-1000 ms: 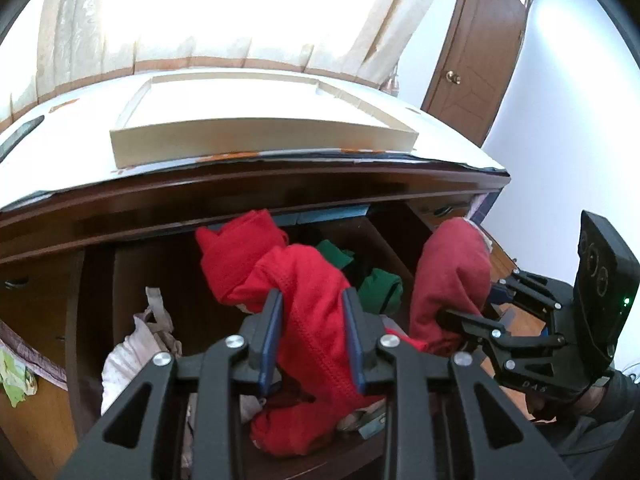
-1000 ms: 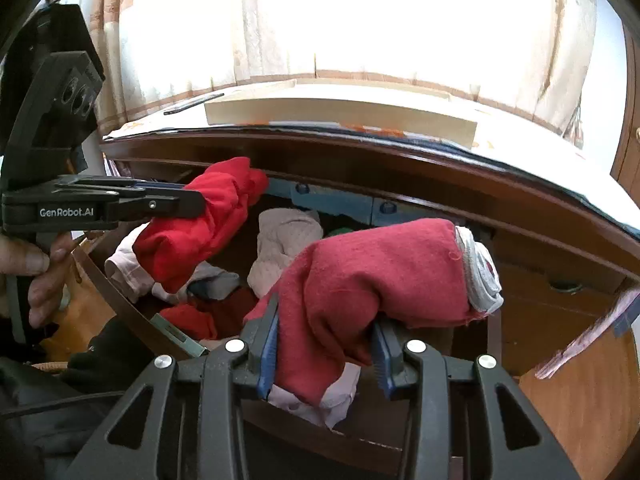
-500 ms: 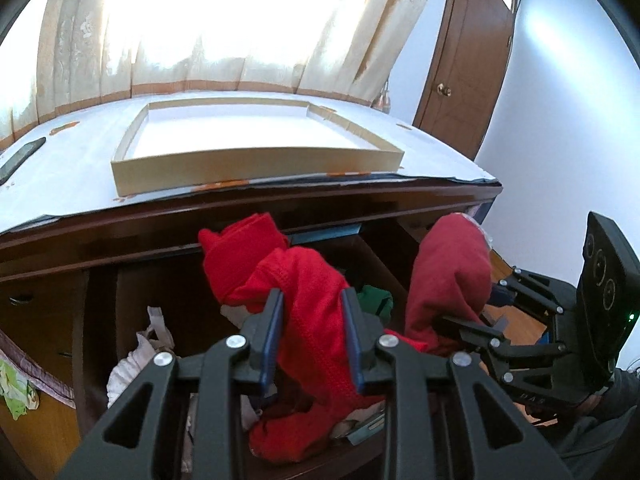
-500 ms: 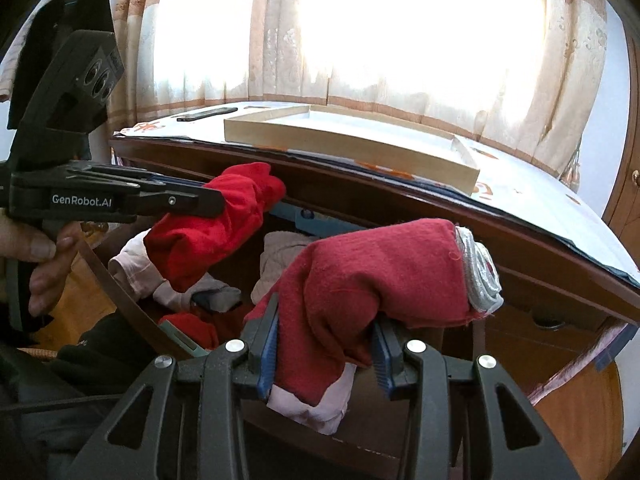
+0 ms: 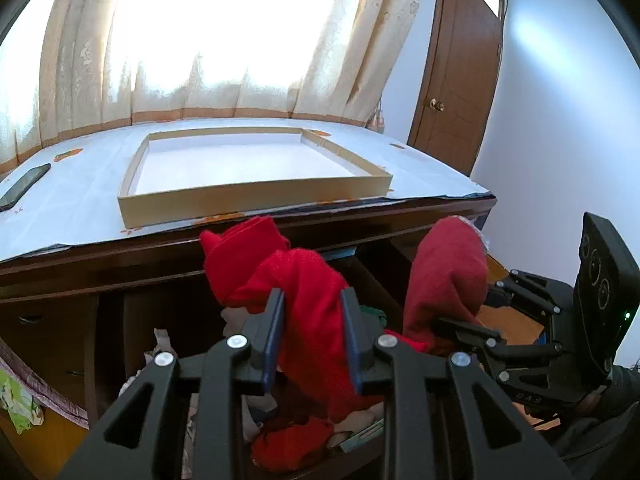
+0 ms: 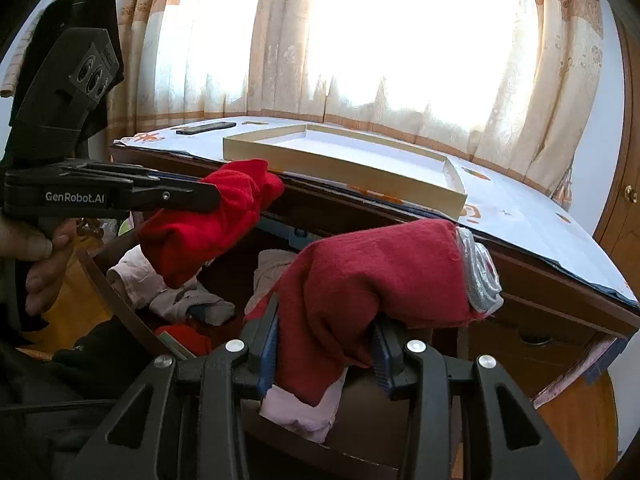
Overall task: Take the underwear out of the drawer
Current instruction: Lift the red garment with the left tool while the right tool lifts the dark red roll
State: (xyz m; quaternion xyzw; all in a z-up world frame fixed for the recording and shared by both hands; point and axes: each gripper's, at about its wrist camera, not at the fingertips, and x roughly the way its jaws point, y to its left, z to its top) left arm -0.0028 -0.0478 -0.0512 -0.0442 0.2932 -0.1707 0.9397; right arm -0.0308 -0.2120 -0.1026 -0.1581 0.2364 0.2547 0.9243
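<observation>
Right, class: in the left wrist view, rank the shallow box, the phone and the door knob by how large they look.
1. shallow box
2. phone
3. door knob, though it is also the farthest, so nearness plays a part.

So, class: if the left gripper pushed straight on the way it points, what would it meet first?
Holding bright red underwear, the left gripper would probably meet the desk's dark wooden front edge; depth is unclear.
</observation>
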